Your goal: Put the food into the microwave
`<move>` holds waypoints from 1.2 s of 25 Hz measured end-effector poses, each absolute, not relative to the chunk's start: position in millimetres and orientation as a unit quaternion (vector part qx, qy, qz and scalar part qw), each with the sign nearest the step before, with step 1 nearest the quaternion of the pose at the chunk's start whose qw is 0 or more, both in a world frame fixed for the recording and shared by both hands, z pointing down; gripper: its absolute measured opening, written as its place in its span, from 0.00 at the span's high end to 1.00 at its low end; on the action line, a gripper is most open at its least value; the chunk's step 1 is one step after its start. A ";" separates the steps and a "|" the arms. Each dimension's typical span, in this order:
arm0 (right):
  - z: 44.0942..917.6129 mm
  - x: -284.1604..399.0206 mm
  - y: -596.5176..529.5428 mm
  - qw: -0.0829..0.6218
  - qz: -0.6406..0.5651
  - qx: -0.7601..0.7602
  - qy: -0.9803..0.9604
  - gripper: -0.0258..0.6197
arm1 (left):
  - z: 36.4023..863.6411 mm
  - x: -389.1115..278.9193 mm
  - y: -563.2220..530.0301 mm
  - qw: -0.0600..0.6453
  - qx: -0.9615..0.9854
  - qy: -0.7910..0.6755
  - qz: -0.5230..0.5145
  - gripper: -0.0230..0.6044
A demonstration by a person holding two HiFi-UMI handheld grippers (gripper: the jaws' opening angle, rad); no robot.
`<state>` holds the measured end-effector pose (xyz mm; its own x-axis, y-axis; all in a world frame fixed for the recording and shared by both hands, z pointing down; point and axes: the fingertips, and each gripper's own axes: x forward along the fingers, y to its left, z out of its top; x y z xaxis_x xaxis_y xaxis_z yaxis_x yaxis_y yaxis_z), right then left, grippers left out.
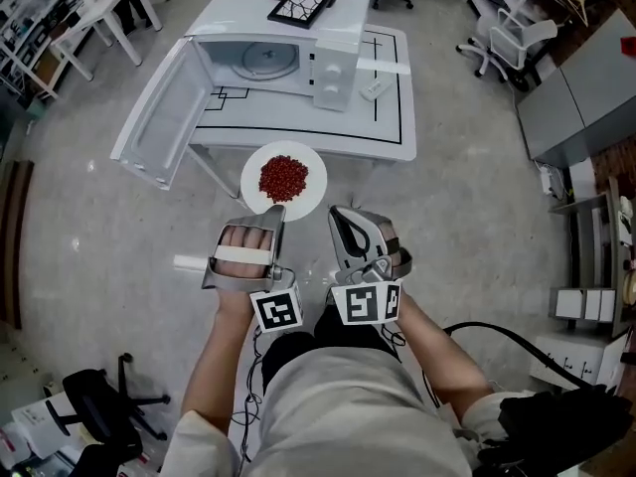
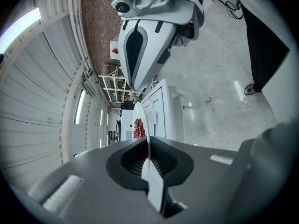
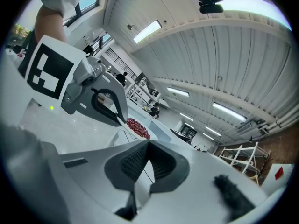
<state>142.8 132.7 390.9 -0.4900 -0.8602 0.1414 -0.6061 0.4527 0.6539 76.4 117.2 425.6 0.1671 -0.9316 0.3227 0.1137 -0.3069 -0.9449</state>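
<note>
Two grips: my left gripper (image 1: pixel 271 213) and right gripper (image 1: pixel 336 213) each pinch the plate (image 1: pixel 252 172) rim, red food (image 1: pixel 283 177) heaped on it.

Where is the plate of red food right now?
In the head view's centre, the plate hangs just short of the table and open microwave, its near rim clamped by the left gripper and right gripper.
</note>
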 end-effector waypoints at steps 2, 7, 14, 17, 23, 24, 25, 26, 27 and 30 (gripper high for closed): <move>391.0 147.5 120.8 0.236 -0.276 0.439 -0.822 0.94 | 425.0 81.1 106.2 0.474 -0.593 0.347 -0.551 0.93; 387.9 152.6 94.3 0.232 -0.274 0.429 -0.829 0.94 | 423.4 84.6 82.4 0.464 -0.589 0.352 -0.561 0.93; 388.9 139.0 60.5 0.233 -0.283 0.422 -0.829 0.94 | 419.2 73.2 47.7 0.467 -0.582 0.351 -0.565 0.93; 390.9 125.5 45.6 0.240 -0.296 0.421 -0.823 0.94 | 423.4 60.3 32.8 0.469 -0.585 0.346 -0.564 0.93; 394.1 91.7 21.5 0.259 -0.295 0.435 -0.811 0.94 | 427.6 27.6 3.6 0.476 -0.596 0.333 -0.555 0.93; 396.2 85.4 16.9 0.264 -0.296 0.437 -0.807 0.94 | 428.0 21.6 -2.7 0.479 -0.597 0.332 -0.551 0.93; 399.3 78.2 12.7 0.270 -0.298 0.438 -0.804 0.94 | 429.5 15.2 -8.8 0.481 -0.598 0.330 -0.549 0.93; 403.2 70.5 9.4 0.276 -0.301 0.438 -0.801 0.94 | 431.7 8.6 -14.5 0.483 -0.600 0.327 -0.547 0.93; 407.0 62.7 6.7 0.282 -0.304 0.437 -0.798 0.94 | 434.1 2.1 -20.0 0.487 -0.600 0.324 -0.546 0.93; 414.8 42.0 -1.8 0.295 -0.311 0.439 -0.789 0.94 | 438.5 -14.3 -35.6 0.500 -0.599 0.314 -0.541 0.93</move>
